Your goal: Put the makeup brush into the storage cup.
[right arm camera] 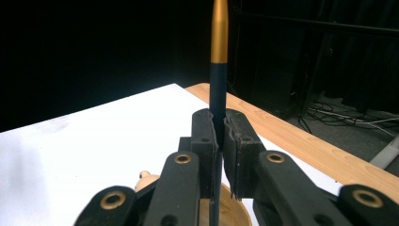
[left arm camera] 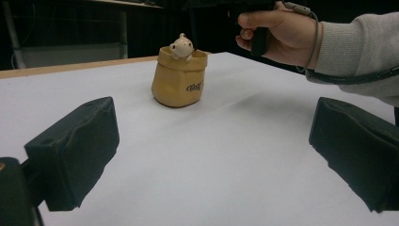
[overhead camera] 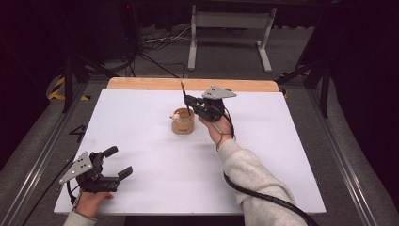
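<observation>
A tan sack-shaped pot [overhead camera: 183, 122] with a small pale bear figure on its rim stands on the white table [overhead camera: 141, 113], a little behind the middle. My right gripper [overhead camera: 189, 101] hovers just above the pot, shut on a dark pen [overhead camera: 184, 93] that stands upright. In the right gripper view the jaws [right arm camera: 220, 136] clamp the pen [right arm camera: 219, 42], whose gold end points up, and the pot [right arm camera: 233, 214] lies right below. My left gripper [overhead camera: 120, 161] rests open near the front left corner. Its view looks across the table, between the wide jaws [left arm camera: 211, 155], at the pot [left arm camera: 179, 77].
A wooden strip [overhead camera: 188, 84] runs along the table's far edge. Behind it, a white frame stand [overhead camera: 230, 28] and cables lie on the dark floor. The person's right hand [left arm camera: 277, 33] and grey sleeve cross above the table to the right of the pot.
</observation>
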`<move>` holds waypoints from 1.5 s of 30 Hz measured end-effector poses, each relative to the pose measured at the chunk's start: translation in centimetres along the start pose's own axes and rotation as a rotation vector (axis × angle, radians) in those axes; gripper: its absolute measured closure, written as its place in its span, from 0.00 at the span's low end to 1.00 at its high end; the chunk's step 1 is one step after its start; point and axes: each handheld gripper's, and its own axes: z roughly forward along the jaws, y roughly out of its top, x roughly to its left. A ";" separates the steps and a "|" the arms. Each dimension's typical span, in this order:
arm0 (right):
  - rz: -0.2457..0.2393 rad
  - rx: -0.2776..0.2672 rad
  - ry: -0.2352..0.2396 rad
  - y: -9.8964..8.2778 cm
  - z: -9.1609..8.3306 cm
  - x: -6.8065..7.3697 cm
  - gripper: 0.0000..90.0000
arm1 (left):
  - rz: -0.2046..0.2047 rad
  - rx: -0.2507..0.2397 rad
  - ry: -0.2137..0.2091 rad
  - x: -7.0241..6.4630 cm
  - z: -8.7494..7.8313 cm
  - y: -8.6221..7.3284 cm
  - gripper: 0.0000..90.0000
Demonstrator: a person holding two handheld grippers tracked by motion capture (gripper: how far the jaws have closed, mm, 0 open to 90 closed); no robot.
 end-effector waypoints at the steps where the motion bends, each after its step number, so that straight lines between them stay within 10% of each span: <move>1: 0.004 0.003 0.001 -0.1 0.0 0.0 0.92 | 0.000 0.000 0.000 0.0 0.0 0.0 0.03; 33: 0.028 0.056 0.014 -3.1 0.9 0.3 0.92 | 0.003 0.000 -0.007 -0.1 0.2 0.1 0.03; 45: 0.018 0.036 0.018 -2.1 0.3 0.8 0.46 | 0.002 -0.001 -0.003 -0.1 0.0 0.1 0.03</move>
